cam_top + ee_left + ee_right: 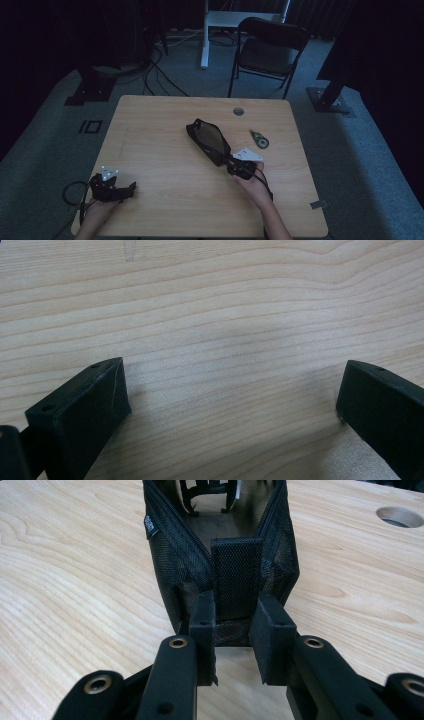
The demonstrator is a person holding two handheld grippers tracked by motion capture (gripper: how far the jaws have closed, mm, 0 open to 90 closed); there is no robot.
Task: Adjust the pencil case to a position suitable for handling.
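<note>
Right gripper [232,640]: fingers [204,630] clenched on the near end of a black mesh pouch [225,555], pinching its bottom edge just below a woven strap tab [236,575] that runs up btwn the two fingers. Pouch stretches straight ahead of the fingers, zip open, dark inside visible; far end contents too blurred to tell. In high view the right gripper [239,167] sits at the pouch's [209,140] near-right end, right hand [255,185] behind it, pouch lying diagonally on the wooden worktop [165,210] toward centre.

Left gripper [232,405]: fingers [90,405] released, spread wide, bare wood grain btwn them, nothing held. Tips look close to the worktop surface; contact can't tell. In high view the left gripper [112,187] is at the near-left corner area, well apart from the pouch, left hand [97,210] behind it.

Other items: small tape dispenser-like object [259,139] on worktop, beyond and to the right of the right fingers, near the pouch but not touching. Round cable hole [238,111] at the far edge of the worktop; also seen ahead-right of the right fingers [400,516]. Folding chair [270,50] on the floor past the worktop. Room dim.
</note>
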